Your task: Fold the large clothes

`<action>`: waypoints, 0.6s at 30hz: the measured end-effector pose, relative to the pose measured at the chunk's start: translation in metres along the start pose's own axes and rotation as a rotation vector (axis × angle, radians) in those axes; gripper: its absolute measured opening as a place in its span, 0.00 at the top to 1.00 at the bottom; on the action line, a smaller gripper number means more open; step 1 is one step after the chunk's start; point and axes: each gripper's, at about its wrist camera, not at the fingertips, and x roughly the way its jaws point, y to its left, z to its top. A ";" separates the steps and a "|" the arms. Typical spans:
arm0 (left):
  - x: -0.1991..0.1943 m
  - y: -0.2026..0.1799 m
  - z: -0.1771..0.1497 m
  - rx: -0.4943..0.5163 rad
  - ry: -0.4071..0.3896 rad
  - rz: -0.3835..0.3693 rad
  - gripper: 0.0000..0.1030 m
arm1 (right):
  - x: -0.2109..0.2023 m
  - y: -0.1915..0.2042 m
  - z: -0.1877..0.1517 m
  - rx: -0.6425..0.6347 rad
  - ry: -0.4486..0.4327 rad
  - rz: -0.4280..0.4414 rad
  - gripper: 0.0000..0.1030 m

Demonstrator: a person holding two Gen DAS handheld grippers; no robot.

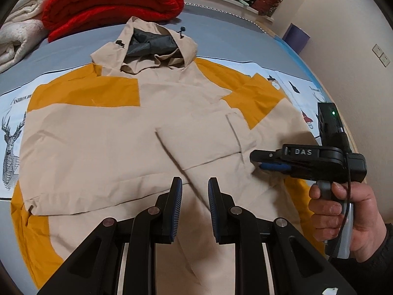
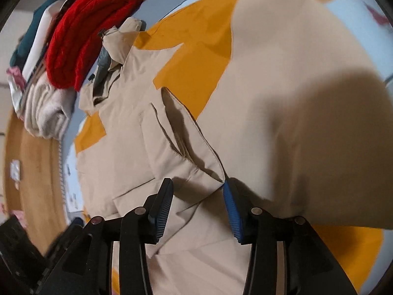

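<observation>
Both tools hang low over the near half of the garment: the left gripper point(image 1: 192, 191) has its jaws a narrow way apart with nothing pinched, only flat beige cloth showing in the gap, while the right gripper point(image 2: 197, 196) stands spread, the corner of the folded-in sleeve point(image 2: 186, 147) lying loose between its pads and, as far as the right wrist view shows, not pressed. My reading is that the sleeve fold is being set down, so the good move would be to free that corner cleanly, press the crease flat, and keep the cuff edge square to the body before taking the hem. Seen from the left wrist, the person's hand point(image 1: 348, 211) holds the right tool just right of the sleeve's end. Beyond the jaws the beige and yellow jacket point(image 1: 103, 132) spreads across the bed point(image 1: 221, 36), hem near, hood point(image 1: 152, 41) far and centred, its left sleeve apparently also folded in. Farther still, at the far left, sits a rolled red blanket point(image 1: 113, 0), touching nothing of the jacket.
</observation>
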 end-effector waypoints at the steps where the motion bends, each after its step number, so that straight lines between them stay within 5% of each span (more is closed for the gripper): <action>1: 0.000 -0.001 0.000 0.003 0.000 -0.005 0.82 | -0.001 0.002 -0.001 -0.004 -0.011 0.002 0.82; 2: 0.000 -0.002 0.000 0.005 0.001 -0.010 0.82 | -0.001 0.006 -0.001 -0.013 -0.021 0.007 0.97; 6: 0.001 -0.006 -0.001 0.008 0.005 -0.044 0.77 | -0.015 0.024 -0.003 -0.064 -0.072 0.103 0.97; 12: 0.000 -0.016 -0.002 0.015 -0.004 -0.084 0.61 | -0.034 0.077 -0.019 -0.204 -0.094 0.375 0.97; 18: -0.004 -0.007 0.002 -0.031 -0.045 -0.049 0.64 | -0.038 0.119 -0.046 -0.351 -0.048 0.521 0.97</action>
